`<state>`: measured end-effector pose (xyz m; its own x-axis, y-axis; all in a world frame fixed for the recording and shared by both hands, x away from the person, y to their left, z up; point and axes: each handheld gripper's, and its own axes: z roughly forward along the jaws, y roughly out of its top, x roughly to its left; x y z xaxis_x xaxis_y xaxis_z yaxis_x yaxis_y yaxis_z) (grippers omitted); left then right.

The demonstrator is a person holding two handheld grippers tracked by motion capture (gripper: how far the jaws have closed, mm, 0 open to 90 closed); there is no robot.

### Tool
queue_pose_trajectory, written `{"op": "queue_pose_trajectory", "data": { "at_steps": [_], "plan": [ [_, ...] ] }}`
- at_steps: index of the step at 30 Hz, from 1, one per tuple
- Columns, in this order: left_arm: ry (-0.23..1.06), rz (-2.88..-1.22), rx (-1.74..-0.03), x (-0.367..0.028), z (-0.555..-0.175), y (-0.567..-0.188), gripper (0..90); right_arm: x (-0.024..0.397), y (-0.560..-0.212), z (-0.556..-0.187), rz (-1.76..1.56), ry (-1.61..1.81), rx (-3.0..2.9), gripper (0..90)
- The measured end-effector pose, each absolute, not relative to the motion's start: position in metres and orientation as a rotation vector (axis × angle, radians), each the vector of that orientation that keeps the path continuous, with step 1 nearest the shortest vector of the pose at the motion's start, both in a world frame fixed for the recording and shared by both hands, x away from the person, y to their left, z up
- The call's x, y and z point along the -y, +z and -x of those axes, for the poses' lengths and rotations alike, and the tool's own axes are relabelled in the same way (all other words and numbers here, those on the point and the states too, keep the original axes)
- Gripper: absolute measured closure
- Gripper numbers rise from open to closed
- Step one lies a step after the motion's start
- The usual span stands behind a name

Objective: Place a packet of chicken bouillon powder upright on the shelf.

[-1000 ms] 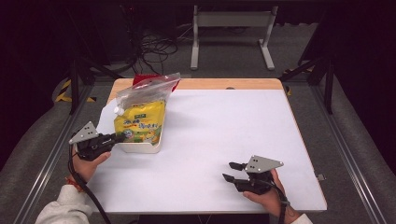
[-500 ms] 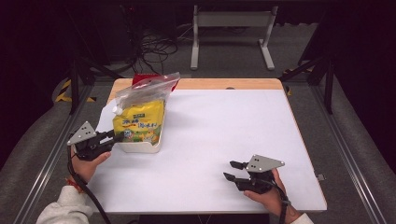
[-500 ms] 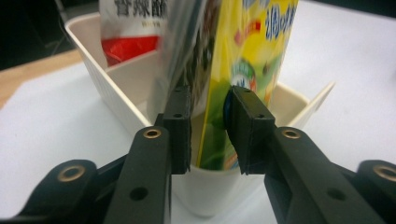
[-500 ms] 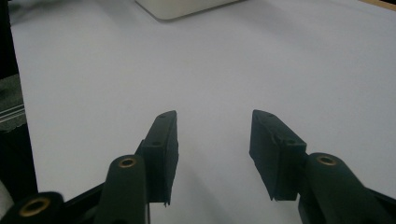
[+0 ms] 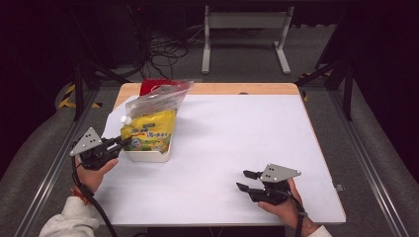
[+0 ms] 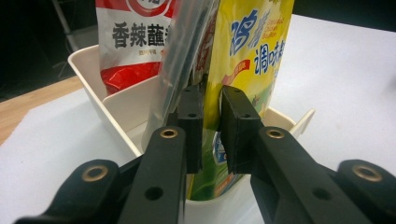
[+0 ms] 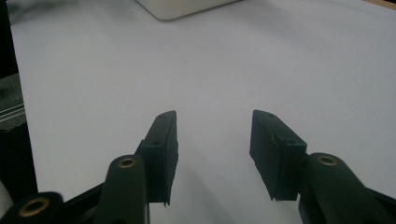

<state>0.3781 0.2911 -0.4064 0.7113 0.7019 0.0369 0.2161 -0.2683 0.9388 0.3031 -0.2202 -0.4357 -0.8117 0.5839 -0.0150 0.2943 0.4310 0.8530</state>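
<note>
While the left claw (image 6: 211, 116) sits at the near end of the cream plastic tray (image 5: 148, 154), its jaws have just been closing and now stand narrow, pinched on the edge of the yellow printed sachet (image 6: 247, 51) that stands upright in the tray. In the left gripper view a clear plastic bag (image 6: 182, 60) leans just beside the sachet, w/ a red-and-white packet (image 6: 133, 42) behind it in the far compartment. From the high view the tray sits at the left side of the white counter (image 5: 237, 143), near its far edge, bag top sticking up above it. Right claw (image 5: 245, 180) rests low over the counter's near right part, well apart from the tray, jaws about half open w/ nothing between them.
</note>
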Motion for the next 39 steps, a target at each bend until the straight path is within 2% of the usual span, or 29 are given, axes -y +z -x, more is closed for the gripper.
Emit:
{"op": "queue_pose_trajectory", "data": {
  "at_steps": [8,24,30,35,39],
  "plan": [
    [0.539,-1.84,-0.713,-0.294,-0.38,-0.409,85.4,0.219,-0.436,-0.303,-0.753,1.32,-2.387,51.8],
    [0.56,-1.846,-0.73,-0.293,-0.379,-0.412,85.9,0.218,-0.438,-0.303,-0.753,1.307,-2.395,51.9],
    [0.61,-1.786,-0.79,-0.292,-0.369,-0.412,75.0,0.221,-0.437,-0.303,-0.765,1.307,-2.385,51.7],
    [0.658,-1.771,-0.791,-0.289,-0.354,-0.408,69.2,0.223,-0.436,-0.303,-0.767,1.297,-2.379,51.8],
    [0.73,-1.748,-0.779,-0.285,-0.335,-0.401,59.4,0.227,-0.432,-0.302,-0.769,1.303,-2.355,51.8]
  ]
}}
